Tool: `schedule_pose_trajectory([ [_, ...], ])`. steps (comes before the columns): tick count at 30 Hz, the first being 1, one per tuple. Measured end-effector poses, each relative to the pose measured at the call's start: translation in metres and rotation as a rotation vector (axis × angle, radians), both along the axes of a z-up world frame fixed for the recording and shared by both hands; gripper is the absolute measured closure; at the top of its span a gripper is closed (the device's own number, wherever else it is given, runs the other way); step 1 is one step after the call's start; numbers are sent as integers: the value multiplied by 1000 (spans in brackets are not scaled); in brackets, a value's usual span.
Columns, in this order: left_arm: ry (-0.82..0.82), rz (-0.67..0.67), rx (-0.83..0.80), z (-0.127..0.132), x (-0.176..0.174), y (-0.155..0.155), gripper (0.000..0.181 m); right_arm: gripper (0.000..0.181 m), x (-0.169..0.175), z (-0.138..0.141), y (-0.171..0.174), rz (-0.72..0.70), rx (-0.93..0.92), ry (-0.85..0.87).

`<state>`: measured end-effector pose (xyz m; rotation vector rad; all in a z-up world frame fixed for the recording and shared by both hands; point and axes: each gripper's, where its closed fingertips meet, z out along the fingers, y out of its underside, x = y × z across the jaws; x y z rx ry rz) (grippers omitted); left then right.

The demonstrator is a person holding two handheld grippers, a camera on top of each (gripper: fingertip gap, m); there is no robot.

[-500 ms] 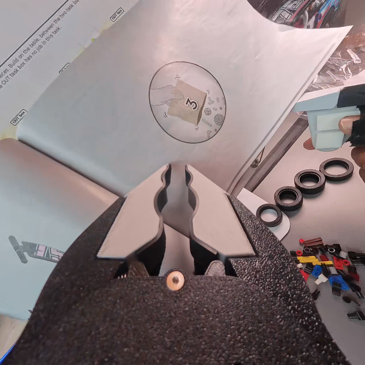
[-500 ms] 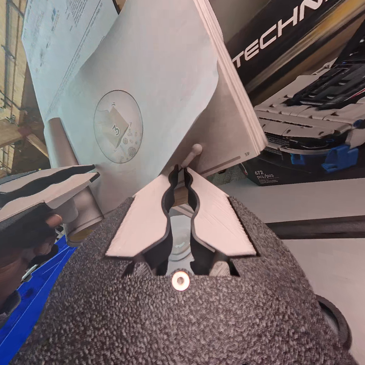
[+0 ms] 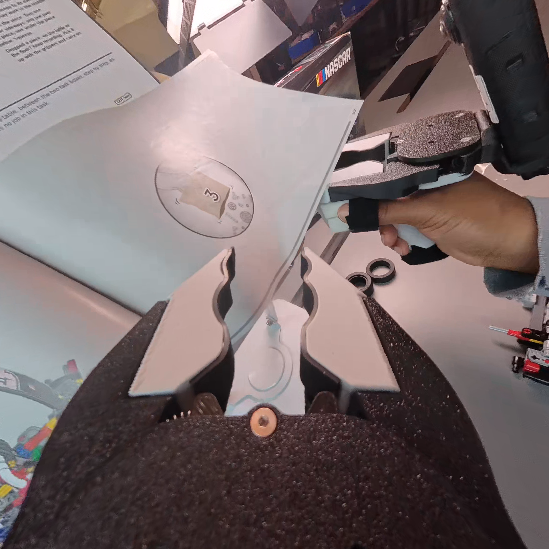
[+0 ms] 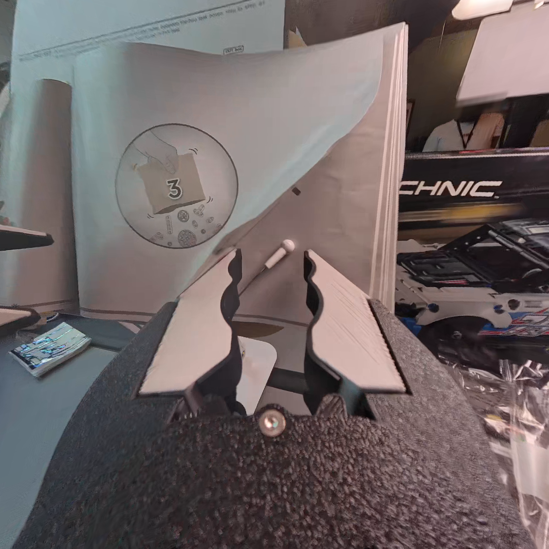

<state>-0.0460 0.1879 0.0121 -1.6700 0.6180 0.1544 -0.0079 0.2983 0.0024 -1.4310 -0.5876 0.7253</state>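
Left wrist view: both grippers spread apart around a loose booklet page.
Left gripper (image 3: pixel 267 261) stands apart, the pale grey instruction-booklet page (image 3: pixel 178 166) curling between its fingers; right gripper (image 4: pixel 271 258) gapes empty just before the thick page stack (image 4: pixel 386 178); black rubber tyre rings (image 3: pixel 371 274) lie beyond on the table.

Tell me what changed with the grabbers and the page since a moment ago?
Both grippers opened: the left gripper and the right gripper were nearly shut half a second ago and now stand wide apart, holding nothing. The page with the round drawing has swung over. The booklet stays propped upright, and black rings stay on the table.
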Motion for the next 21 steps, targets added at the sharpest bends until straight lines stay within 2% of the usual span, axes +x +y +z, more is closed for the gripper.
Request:
schedule_pose_trajectory([
  [4,-98,-28,-8,-6,1,-9,129,139,-8,26,-28,58,192,-27],
  [9,-141,-46,86,-2,3,-25,109,155,-58,47,-119,367,475,-110],
  [10,-137,-19,122,0,-3,-29,113,175,-66,47,-135,404,524,-131],
  [11,-144,4,170,3,-9,-35,117,179,-71,49,-144,410,562,-132],
  [13,-160,47,242,7,-21,-48,125,179,-79,52,-159,475,563,-103],
  [16,-112,133,325,8,-41,-65,138,166,-84,51,-173,586,497,-45],
  [17,-114,145,336,8,-48,-70,136,165,-84,51,-174,594,482,-29],
  [21,-271,212,377,17,-86,-85,165,165,-88,40,-178,613,468,-64],
])
